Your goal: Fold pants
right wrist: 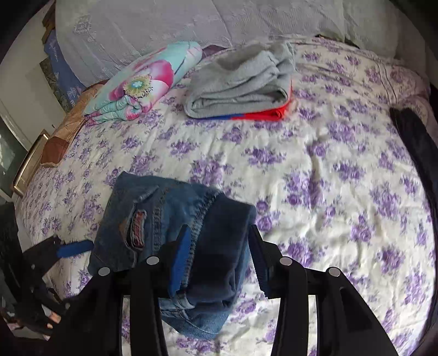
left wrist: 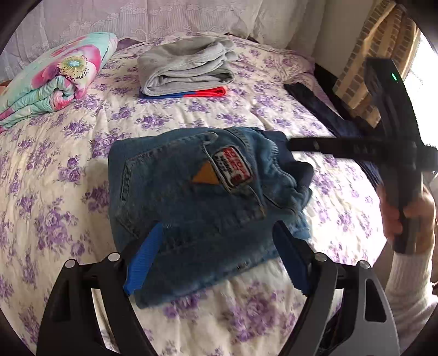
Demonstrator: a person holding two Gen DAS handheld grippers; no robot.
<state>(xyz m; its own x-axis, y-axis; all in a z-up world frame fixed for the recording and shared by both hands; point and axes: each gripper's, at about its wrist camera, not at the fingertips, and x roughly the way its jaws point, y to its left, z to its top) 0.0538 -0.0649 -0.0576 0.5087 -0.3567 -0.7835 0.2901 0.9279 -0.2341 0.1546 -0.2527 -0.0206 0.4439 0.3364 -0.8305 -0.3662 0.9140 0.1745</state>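
The folded blue jeans (left wrist: 191, 202) lie as a thick bundle on the floral bedspread (left wrist: 68, 164), a red-and-white patch facing up. My left gripper (left wrist: 216, 232) is open, its fingers either side of the bundle's near edge. My right gripper (right wrist: 219, 235) has its jaws around the bundle's dark end (right wrist: 219, 246), which fills the gap between the pads; they press on the denim. In the left wrist view the right gripper (left wrist: 295, 143) reaches in from the right to the jeans' far corner. The left gripper's blue pad (right wrist: 74, 249) shows at the left of the right wrist view.
A folded grey garment (left wrist: 186, 65) sits on red and blue clothes (left wrist: 208, 91) at the far middle of the bed. A rolled floral quilt (left wrist: 52, 79) lies at the far left. Dark clothing (left wrist: 328, 115) lies at the right edge. A white padded headboard (right wrist: 191, 24) stands behind.
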